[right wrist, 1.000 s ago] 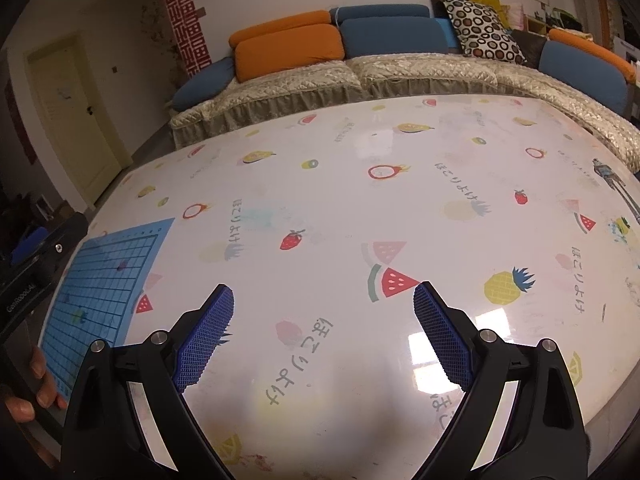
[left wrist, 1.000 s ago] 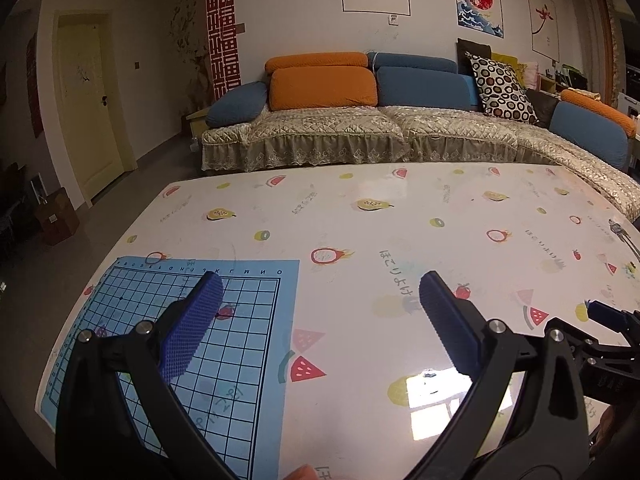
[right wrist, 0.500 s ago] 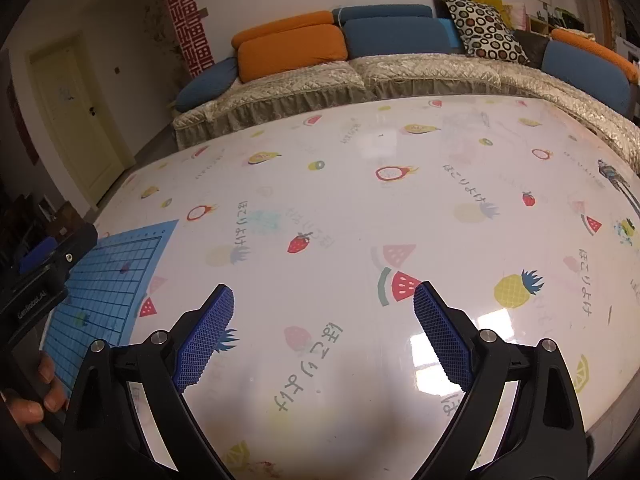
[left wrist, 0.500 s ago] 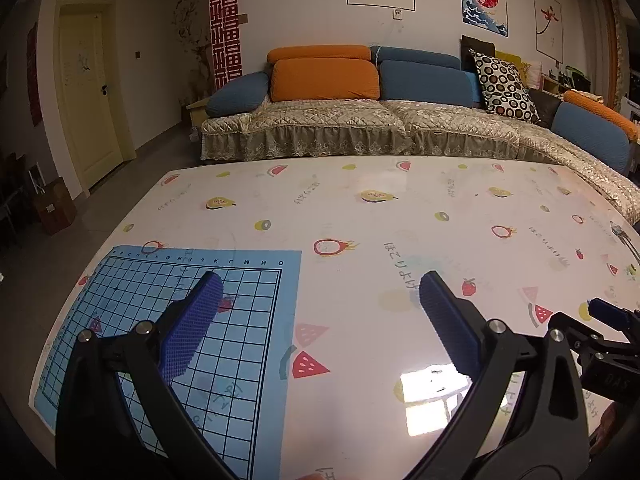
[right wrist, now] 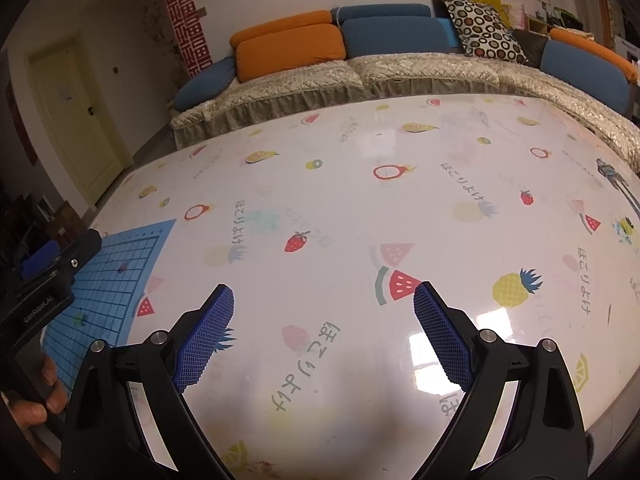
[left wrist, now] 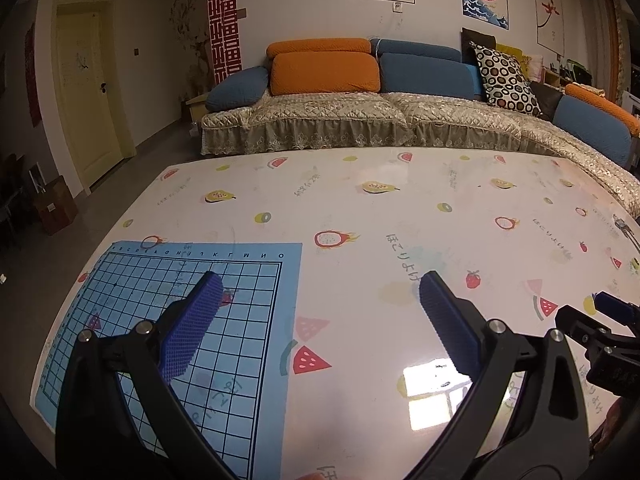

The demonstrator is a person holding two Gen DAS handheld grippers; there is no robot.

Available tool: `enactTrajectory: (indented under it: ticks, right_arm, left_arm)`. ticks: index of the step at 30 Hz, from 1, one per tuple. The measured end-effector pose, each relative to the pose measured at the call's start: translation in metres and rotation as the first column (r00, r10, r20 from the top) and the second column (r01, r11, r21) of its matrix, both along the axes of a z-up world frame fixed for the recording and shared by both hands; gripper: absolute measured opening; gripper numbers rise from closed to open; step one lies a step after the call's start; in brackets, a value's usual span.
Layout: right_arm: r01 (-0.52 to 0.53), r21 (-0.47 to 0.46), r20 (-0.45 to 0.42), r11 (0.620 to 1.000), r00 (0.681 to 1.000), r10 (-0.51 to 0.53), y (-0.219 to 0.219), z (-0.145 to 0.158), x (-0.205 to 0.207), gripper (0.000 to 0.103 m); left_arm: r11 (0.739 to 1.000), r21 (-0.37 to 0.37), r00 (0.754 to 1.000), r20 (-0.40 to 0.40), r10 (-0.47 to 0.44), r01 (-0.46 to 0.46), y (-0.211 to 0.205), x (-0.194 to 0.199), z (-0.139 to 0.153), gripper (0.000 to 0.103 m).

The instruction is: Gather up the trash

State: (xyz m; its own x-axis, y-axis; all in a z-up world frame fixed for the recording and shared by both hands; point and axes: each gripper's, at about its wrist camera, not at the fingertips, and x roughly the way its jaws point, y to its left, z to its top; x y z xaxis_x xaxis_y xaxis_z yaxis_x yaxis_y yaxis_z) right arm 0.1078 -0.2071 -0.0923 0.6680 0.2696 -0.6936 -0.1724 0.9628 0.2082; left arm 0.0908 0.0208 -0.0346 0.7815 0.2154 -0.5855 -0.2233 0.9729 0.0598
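Note:
No trash shows in either view. My left gripper (left wrist: 318, 286) is open and empty, held low over the white fruit-print table (left wrist: 400, 208), with its left finger above a blue grid sheet (left wrist: 168, 320). My right gripper (right wrist: 324, 296) is open and empty over the table's middle (right wrist: 400, 208). The right gripper's body shows at the right edge of the left wrist view (left wrist: 600, 336). The left gripper's body and the hand on it show at the left edge of the right wrist view (right wrist: 40, 280).
A sofa (left wrist: 360, 120) with orange and blue cushions runs behind the table and curves round its right side (right wrist: 580, 80). A yellow door (left wrist: 88, 96) and a brown box (left wrist: 56, 204) stand at the left across open floor.
Both views have tilted up slightly, so the sofa and wall show more. Both grippers stay open and empty.

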Motion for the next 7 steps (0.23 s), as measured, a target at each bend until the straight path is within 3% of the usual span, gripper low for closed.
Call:
enactTrajectory:
  ticks: [7]
  right_arm:
    - [-0.003,0.0,-0.001,1.0,1.0,0.003,0.0007,0.0001,0.0004,0.091]
  left_arm:
    - [1.0,-0.031,0.999,-0.043,0.0,-0.001,0.0044,0.0037,-0.006,0.096]
